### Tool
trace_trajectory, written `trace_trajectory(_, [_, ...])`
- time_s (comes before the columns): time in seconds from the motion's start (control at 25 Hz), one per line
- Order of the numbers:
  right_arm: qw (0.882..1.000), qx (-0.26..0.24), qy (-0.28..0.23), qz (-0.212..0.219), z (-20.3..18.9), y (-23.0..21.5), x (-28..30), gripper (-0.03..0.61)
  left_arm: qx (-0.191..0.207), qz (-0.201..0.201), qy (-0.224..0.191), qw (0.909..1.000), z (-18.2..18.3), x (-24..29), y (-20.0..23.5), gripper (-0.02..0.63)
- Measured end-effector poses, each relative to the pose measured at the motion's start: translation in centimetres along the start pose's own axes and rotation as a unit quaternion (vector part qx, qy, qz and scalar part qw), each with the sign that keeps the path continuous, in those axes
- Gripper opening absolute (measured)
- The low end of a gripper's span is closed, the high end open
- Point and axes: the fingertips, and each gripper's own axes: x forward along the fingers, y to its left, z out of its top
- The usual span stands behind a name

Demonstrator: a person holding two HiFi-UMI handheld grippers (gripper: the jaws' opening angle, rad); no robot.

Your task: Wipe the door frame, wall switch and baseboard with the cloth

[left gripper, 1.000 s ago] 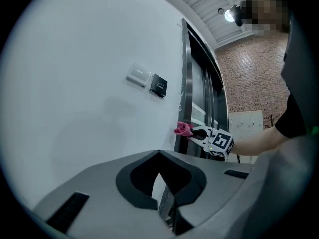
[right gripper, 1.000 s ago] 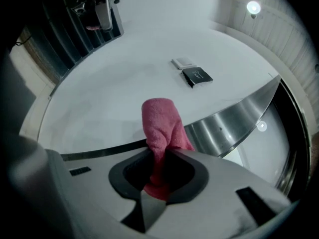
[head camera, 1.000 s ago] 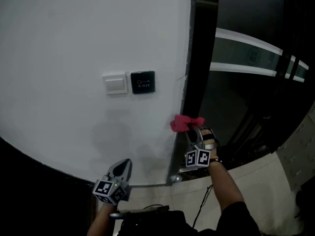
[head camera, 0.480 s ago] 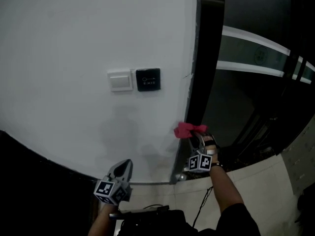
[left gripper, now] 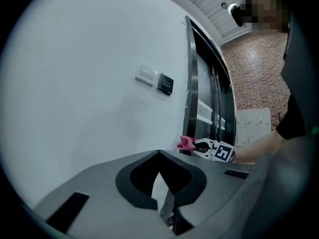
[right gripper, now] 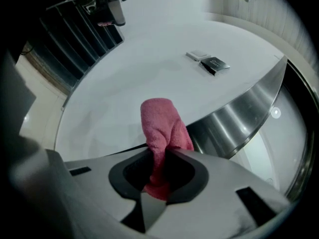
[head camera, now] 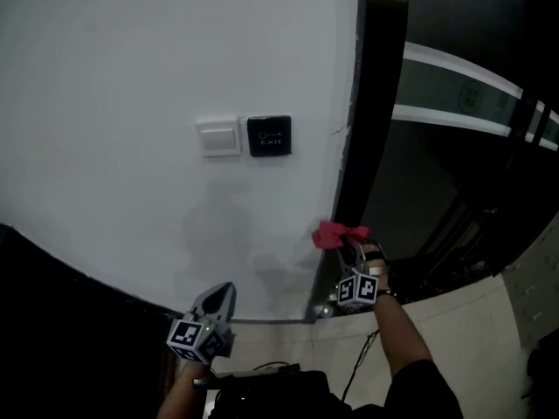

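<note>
A pink cloth [head camera: 339, 233] is pressed against the edge where the white wall [head camera: 131, 77] meets the dark door frame [head camera: 377, 103], well below the switches. My right gripper [head camera: 350, 246] is shut on it; in the right gripper view the cloth [right gripper: 162, 128] stands up out of the jaws in front of the metallic frame [right gripper: 241, 116]. The white wall switch [head camera: 218, 137] and a black exit button [head camera: 269, 135] sit up and to the left. My left gripper [head camera: 221, 291] hangs low by the wall, shut and holding nothing [left gripper: 159, 153].
A dark band [head camera: 52, 273] runs along the wall's foot at the lower left. Beige floor tiles [head camera: 463, 321] lie at the lower right. Inside the frame is a dark door [head camera: 454, 173] with pale stripes. A cable and dark gear [head camera: 262, 382] hang near my body.
The right gripper has slid the cloth a little down the frame edge, farther below the switches. The left gripper has stayed put.
</note>
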Motion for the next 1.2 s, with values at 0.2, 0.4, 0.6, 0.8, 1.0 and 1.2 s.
trace_trajectory(0.2, [0.999,0.007,0.023,0.03,-0.6,1.9,0.4,0.066,0.002,0.007,-0.003,1.0,0.0,-0.6,0.5,0.003])
trace_trajectory(0.4, [0.994,0.018,0.052,0.097,-1.3,5.1,-0.1,0.066,-0.002,0.006,-0.005,1.0,0.1,-1.0,0.4,0.003])
trace_trajectory(0.6, [1.0,0.017,0.001,-0.002,2.0,-3.1,-2.7,0.066,-0.004,-0.005,-0.006,1.0,0.5,-1.3,0.7,0.003])
trace_trajectory(0.8, [0.986,-0.008,-0.058,-0.157,7.6,-19.0,-6.5,0.066,-0.005,-0.023,-0.015,0.9996,1.2,-0.7,0.1,0.003])
trace_trajectory(1.0, [0.968,-0.025,-0.072,-0.239,11.9,-29.1,-8.5,0.066,-0.004,-0.032,-0.029,0.9991,1.8,-0.7,0.2,0.003])
trace_trajectory(1.2, [0.966,-0.047,-0.047,-0.25,12.9,-31.6,-7.1,0.066,-0.009,-0.029,-0.03,0.9991,2.1,-0.8,0.5,0.003])
